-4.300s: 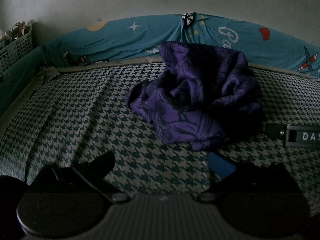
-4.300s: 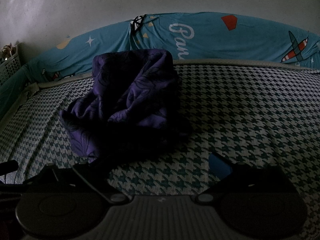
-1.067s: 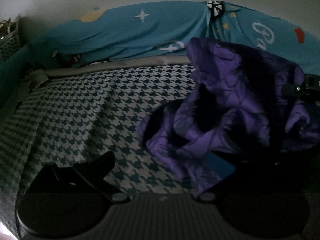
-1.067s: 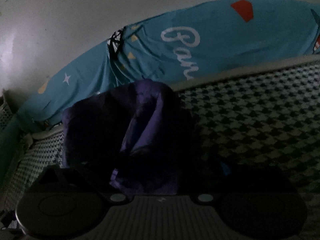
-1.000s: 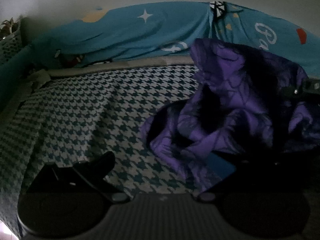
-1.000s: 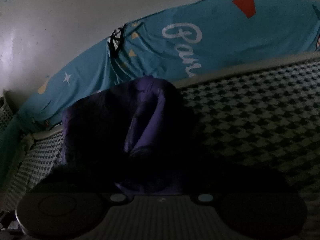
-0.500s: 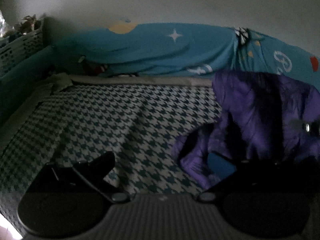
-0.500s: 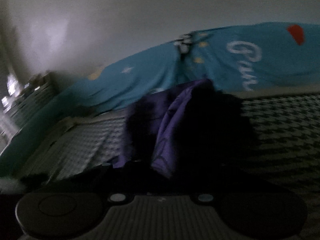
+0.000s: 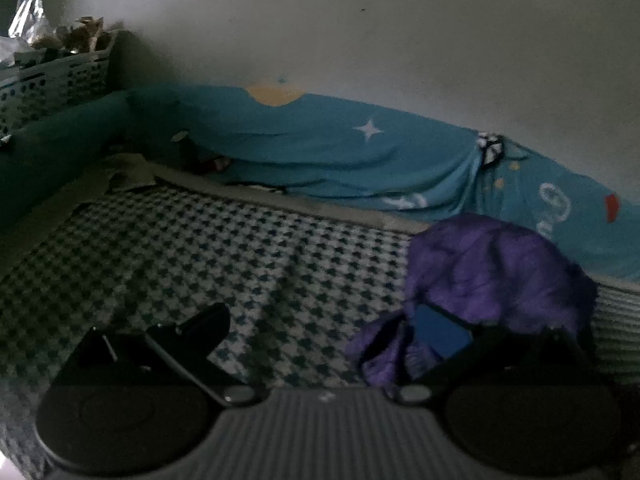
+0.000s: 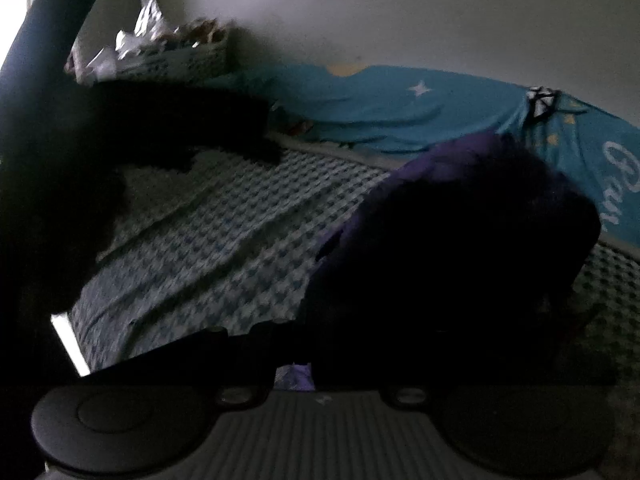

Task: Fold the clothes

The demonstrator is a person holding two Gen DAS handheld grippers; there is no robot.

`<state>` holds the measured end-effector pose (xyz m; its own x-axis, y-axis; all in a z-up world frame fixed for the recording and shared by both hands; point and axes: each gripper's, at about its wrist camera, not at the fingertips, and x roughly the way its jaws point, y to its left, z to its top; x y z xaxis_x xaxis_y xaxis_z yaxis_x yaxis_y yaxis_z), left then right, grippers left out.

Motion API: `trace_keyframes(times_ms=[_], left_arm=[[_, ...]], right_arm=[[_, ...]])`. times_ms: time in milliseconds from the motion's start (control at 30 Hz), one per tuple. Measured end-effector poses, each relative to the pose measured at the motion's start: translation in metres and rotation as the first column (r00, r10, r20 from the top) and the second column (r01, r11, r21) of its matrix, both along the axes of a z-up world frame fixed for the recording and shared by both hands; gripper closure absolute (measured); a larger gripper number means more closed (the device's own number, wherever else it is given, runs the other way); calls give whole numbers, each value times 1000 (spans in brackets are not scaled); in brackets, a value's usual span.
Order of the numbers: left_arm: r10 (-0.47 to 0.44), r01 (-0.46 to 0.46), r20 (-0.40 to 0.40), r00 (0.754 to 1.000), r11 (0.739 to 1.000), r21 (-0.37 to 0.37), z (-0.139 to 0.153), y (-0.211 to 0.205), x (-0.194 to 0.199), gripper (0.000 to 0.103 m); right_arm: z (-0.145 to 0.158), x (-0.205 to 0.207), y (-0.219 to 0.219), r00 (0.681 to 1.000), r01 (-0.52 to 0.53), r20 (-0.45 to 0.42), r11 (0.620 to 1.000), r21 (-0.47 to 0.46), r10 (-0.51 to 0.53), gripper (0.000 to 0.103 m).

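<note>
Here the garment (image 9: 496, 272) is a crumpled purple heap on the bed (image 9: 200, 248), toward the far edge where the grey border meets a teal sheet (image 9: 340, 152) banked against the wall (image 9: 360, 20). It has no clear long axis yet — it is bunched into a mound, taller than flat, with one loose flap trailing toward the near side in the left wrist view. Which end is collar or hem I cannot tell.

The right gripper (image 10: 316, 364) is on it: the cloth fills the space just ahead of its fingers, a purple scrap shows between the jaws, and they are drawn nearly together, so I judge it clamped on a fold of the garment. The picture is very dark there, and the pads themselves are hidden.

The left gripper (image 9: 320, 336) is released, its fingers wide apart and nothing between them. The heap lies to its right and ahead; the blue pad (image 9: 440, 336) of its right finger overlaps the trailing flap in view, though contact is unclear. So the right hand is nearer and already has the cloth, and the left would need to swing rightward to take a second edge before the garment can be spread out.

A perforated basket (image 9: 52, 80) sits at the far left corner, well apart.
</note>
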<state>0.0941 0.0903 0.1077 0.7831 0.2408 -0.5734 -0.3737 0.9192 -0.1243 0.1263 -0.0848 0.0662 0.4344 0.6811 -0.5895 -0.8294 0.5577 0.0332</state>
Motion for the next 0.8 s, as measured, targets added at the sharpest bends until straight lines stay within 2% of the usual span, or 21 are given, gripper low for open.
trace_keyframes(times_ms=[233,433,533,700,800], left_arm=[[-117,119,98,988,993,-15,11,-19,-5,0],[-207,206,97,973,978,21,5,-36,-6,0],[-223,222,40,974,975,29,-6,-41,1,0],[-145,152,-111,983,987,54,-30,-39,14,0],[-100,110,-138,985,992,68,-36,-32,14,0]], right_arm=[[-21,-31,17,994,-112,4,991,-72,113,87],[-30,-42,23,985,-171,-25,979,-106,169,86],[-31,-45,23,983,-184,-30,977,-112,182,82],[-24,-45,15,983,-184,-26,978,-97,182,78],[-15,-42,5,984,-177,-22,982,-67,175,77]])
